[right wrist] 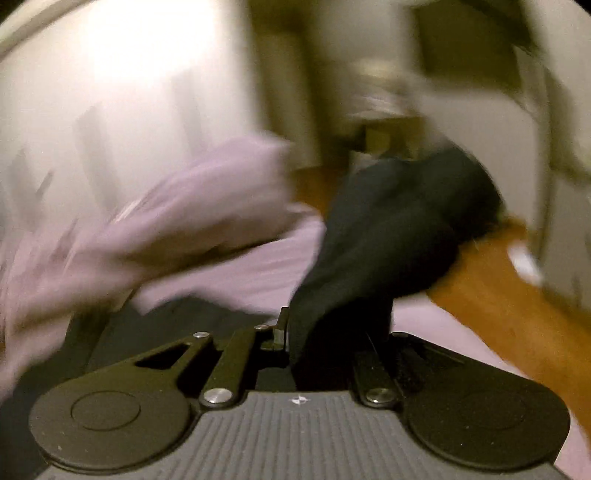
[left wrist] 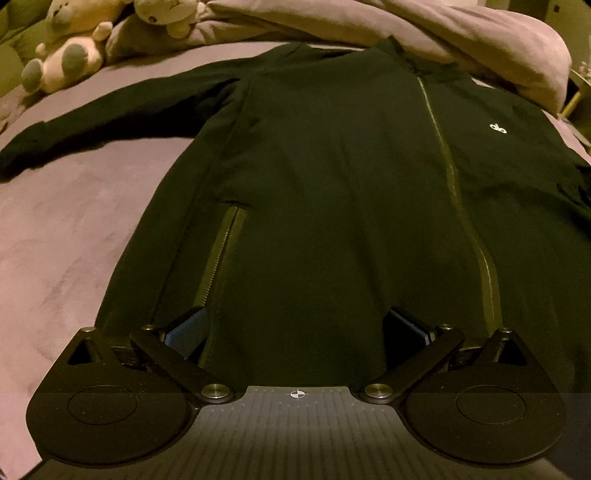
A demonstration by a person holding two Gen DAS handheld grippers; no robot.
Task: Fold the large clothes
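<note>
A dark zip-up jacket [left wrist: 332, 166] lies flat, front up, on a mauve bed sheet [left wrist: 74, 240], its collar far from me and one sleeve [left wrist: 92, 118] stretched out to the left. My left gripper [left wrist: 297, 328] is open at the jacket's bottom hem, its blue-padded fingers [left wrist: 184, 330] wide apart over the fabric. In the right wrist view, which is motion-blurred, my right gripper [right wrist: 325, 339] is shut on the jacket's other sleeve [right wrist: 388, 236] and holds it lifted above the bed.
Stuffed toys [left wrist: 70, 48] and a bunched mauve duvet [left wrist: 443, 33] lie at the head of the bed. In the right wrist view the duvet [right wrist: 166, 221] shows at left, a wooden floor [right wrist: 498, 295] beyond the bed edge, and white walls behind.
</note>
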